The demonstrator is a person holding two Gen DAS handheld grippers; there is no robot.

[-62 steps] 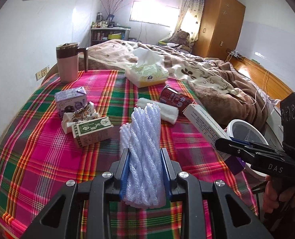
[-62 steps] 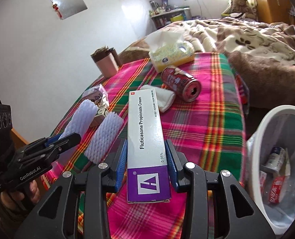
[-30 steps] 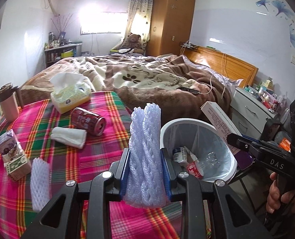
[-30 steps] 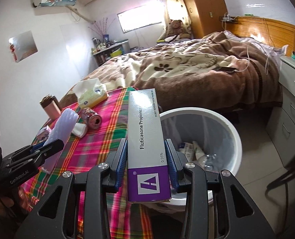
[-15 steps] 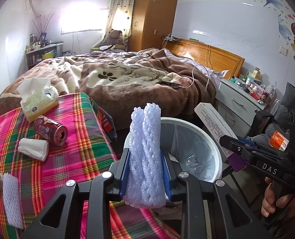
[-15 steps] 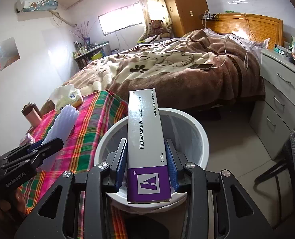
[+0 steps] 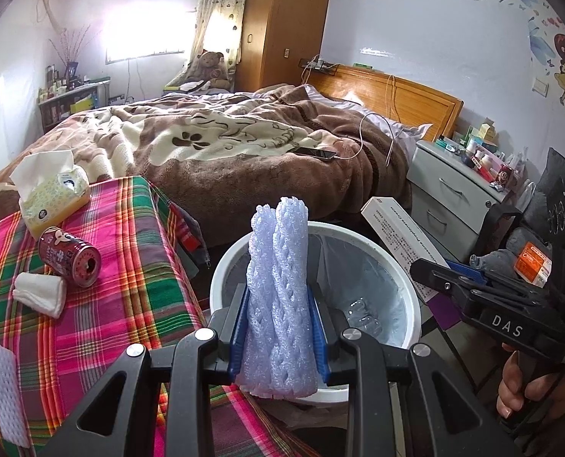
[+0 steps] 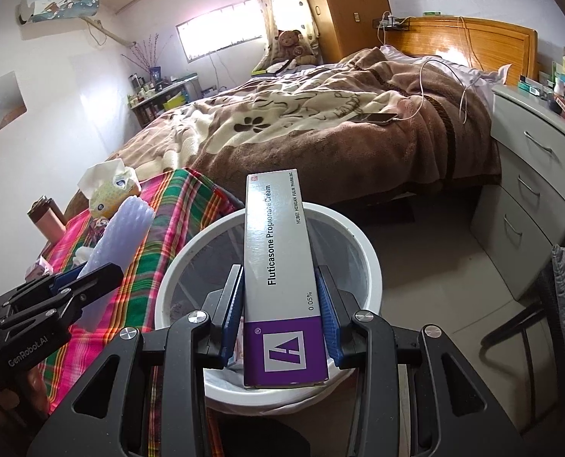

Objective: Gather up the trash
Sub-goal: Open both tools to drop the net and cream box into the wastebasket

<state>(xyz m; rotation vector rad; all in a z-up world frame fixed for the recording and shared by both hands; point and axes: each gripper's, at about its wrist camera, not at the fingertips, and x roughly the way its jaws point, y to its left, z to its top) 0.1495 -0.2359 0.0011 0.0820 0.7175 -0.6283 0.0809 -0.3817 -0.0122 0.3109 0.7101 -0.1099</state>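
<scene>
While over bin (image 7: 221,278) | left tongs (image 7: 278,327) pinch foam net (image 7: 278,285) | right tongs (image 8: 280,327) pinch cream box (image 8: 278,266)

We find the bin (image 7: 221,282) at the table's (image 7: 130,266) three o'clock (bed (image 7: 244,152) at twelve); the can (image 7: 71,257) lies on the table.

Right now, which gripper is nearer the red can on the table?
Left. The left gripper, holding the foam net, hangs over the bin's table-side rim, beside the red can. The right gripper, holding the cream box, is farther off.
</scene>
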